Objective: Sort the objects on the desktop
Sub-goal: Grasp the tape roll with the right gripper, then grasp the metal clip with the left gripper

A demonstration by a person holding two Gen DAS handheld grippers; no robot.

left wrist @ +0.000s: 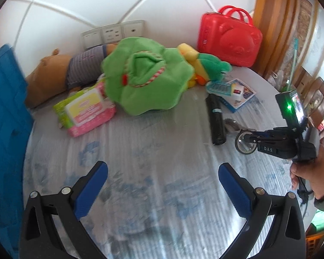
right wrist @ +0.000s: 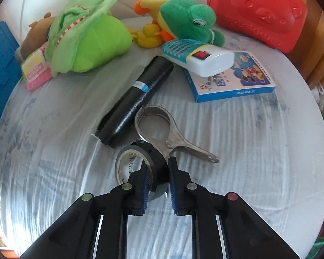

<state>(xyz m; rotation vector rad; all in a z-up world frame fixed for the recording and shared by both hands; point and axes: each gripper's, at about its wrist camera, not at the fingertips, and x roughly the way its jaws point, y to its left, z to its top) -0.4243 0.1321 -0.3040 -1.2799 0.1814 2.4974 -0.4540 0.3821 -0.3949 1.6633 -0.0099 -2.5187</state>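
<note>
My right gripper [right wrist: 157,164] is shut on a roll of black tape [right wrist: 140,161], held just above the tablecloth; it also shows in the left wrist view [left wrist: 246,142]. A black bag roll [right wrist: 136,101] and a metal clamp [right wrist: 162,129] lie just beyond it. My left gripper [left wrist: 162,172] is open and empty over the cloth. Farther back lie a green plush [left wrist: 144,77], a frog plush [right wrist: 188,19], a wipes pack [left wrist: 86,110], a blue box [right wrist: 233,79] and a white-and-teal device [right wrist: 196,54].
A red plastic case [right wrist: 259,10] stands at the back right. A blue crate [left wrist: 4,118] stands at the left edge. A brown plush [left wrist: 47,75] and yellow ducks [right wrist: 149,34] lie by the wall. The round table's edge [right wrist: 313,108] curves on the right.
</note>
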